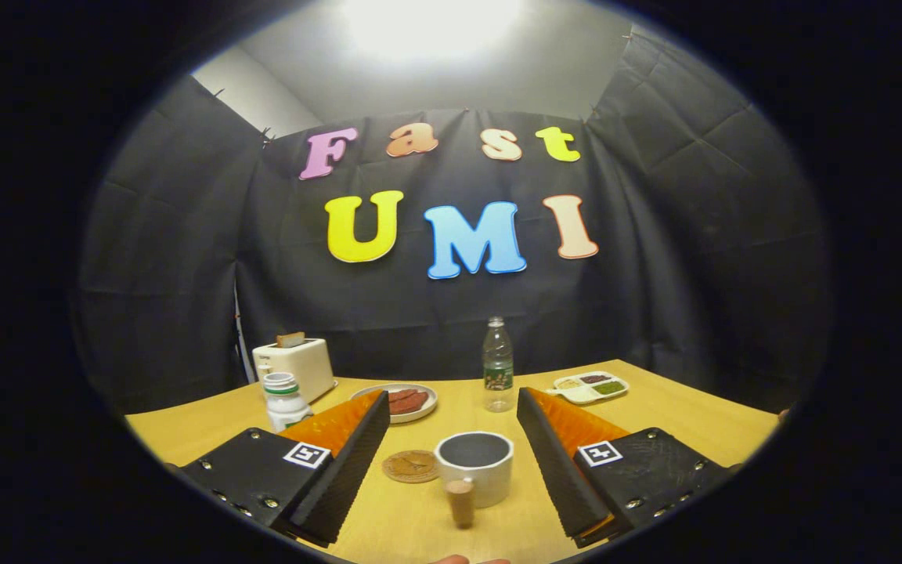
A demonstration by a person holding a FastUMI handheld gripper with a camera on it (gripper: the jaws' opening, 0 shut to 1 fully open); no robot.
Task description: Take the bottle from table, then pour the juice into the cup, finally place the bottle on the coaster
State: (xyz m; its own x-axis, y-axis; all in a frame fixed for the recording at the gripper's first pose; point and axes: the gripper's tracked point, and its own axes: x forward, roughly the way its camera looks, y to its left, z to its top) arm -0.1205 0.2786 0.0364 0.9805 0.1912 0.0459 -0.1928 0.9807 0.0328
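Right now, in the gripper view, the hand-held gripper point(451, 446) is hovering above the near part of the bench point(654, 407) with its fingers spread wide and holding nothing. The bottle point(498, 365) is standing upright well beyond the fingertips, toward the back of the bench, apart from everything else. Between the fingers a cup point(474, 466) is sitting, with the round coaster point(412, 465) just beside it and a small brown cylinder point(461, 501) just in front of it.

The bottle is looking like thin clear plastic: probably light, smooth, a little slippery, and likely to buckle under a hard squeeze. Its liquid level is hard to make out. A sensible hold would be across the labelled middle of the body, below the neck, both fingers pressing squarely so it is not twisting during the pour.

Off to one side, a toaster point(295, 366), a white jar point(285, 399) and a plate point(404, 403) are standing; a divided tray point(590, 387) is lying on the other.
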